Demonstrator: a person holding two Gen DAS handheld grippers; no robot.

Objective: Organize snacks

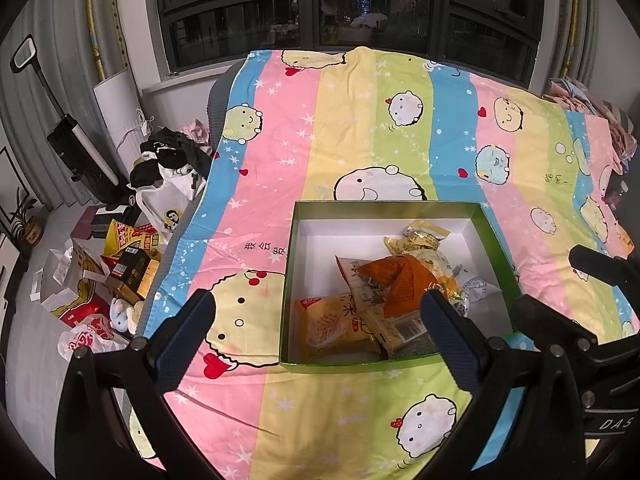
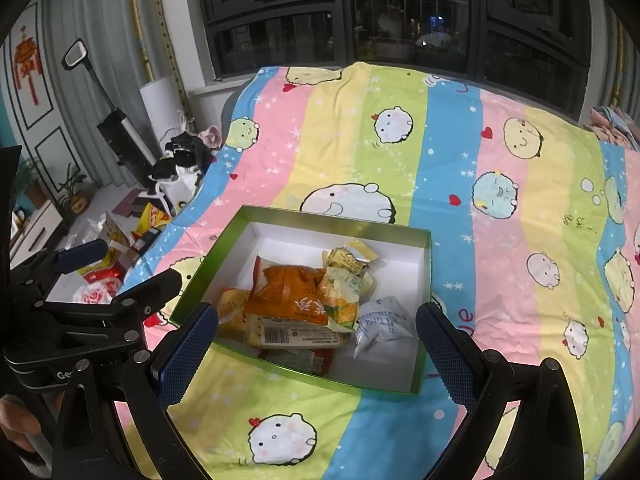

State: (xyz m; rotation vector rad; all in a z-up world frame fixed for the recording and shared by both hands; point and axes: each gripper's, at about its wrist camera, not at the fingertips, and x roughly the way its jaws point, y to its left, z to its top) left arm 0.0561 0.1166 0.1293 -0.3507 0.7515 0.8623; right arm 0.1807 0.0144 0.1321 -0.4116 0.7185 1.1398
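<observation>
Both tools hover over the bed, neither holding anything. The left tool (image 1: 320,328) has its jaws spread wide, empty; the right tool (image 2: 318,342) likewise wide and empty. In the left wrist view the right tool shows at 3 to 4 o'clock, and in the right wrist view the left tool shows at 9 o'clock, so the two sit side by side, near each other.

The snacks are already in the green box (image 1: 289,264) with the white inside, which rests on the bedspread (image 1: 352,128). Inside it: an orange packet (image 2: 288,292) on top of the pile, a yellow bun packet (image 1: 332,326) at the box's 7 o'clock corner, a white packet (image 2: 380,326) at the right side, and a pale yellow wrapper (image 2: 348,258) toward the far wall. The pile is loose and overlapping, not lined up.

Judged step: collecting looks done or near done, since no loose snack lies on the bedspread. The next move likely calls for either tidying the pile inside the box or fetching more from elsewhere; cannot tell which. A lid is not visible.

Surface: a striped pink, yellow, green and blue bedspread with cartoon faces, slightly wrinkled, soft, so the box may tilt if pressed at an edge.

Room: a dark window (image 1: 348,8) at 12 o'clock, night outside. The floor at 9 o'clock holds clutter (image 1: 120,260) of bags, cartons and clothes, plus an upright vacuum (image 1: 60,120) against the curtain.
</observation>
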